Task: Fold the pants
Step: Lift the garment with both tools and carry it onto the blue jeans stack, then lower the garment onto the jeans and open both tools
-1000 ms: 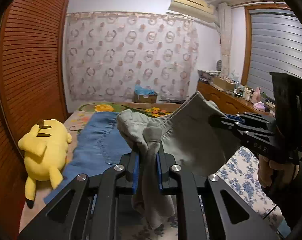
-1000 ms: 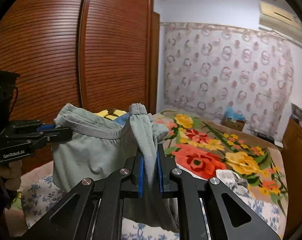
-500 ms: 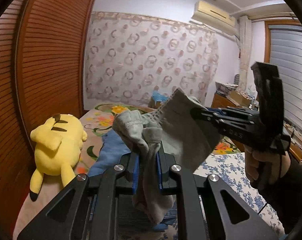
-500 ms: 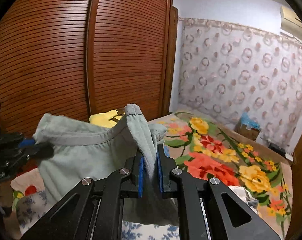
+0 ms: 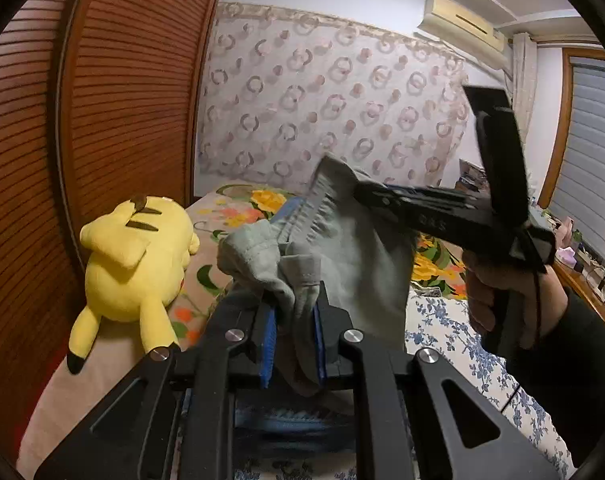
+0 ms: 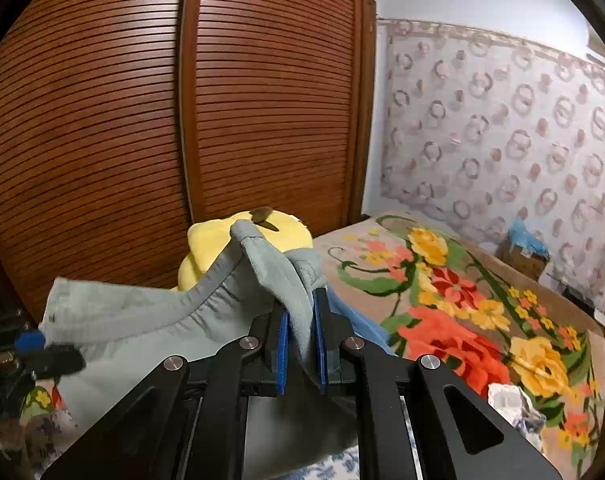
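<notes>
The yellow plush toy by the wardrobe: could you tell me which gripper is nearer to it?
Left. The left gripper, shut on the grey pants, sits just right of the yellow plush toy. The right gripper holds the pants' other end farther right.

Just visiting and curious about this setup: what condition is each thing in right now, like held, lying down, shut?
Left gripper: shut on the pants.
Right gripper: shut on the pants.
Pants: grey-green, lifted off the bed, stretched between both grippers.
Jeans: lying on the bed, mostly hidden.
Plush: lying on the bed.
Wardrobe doors: shut.
</notes>
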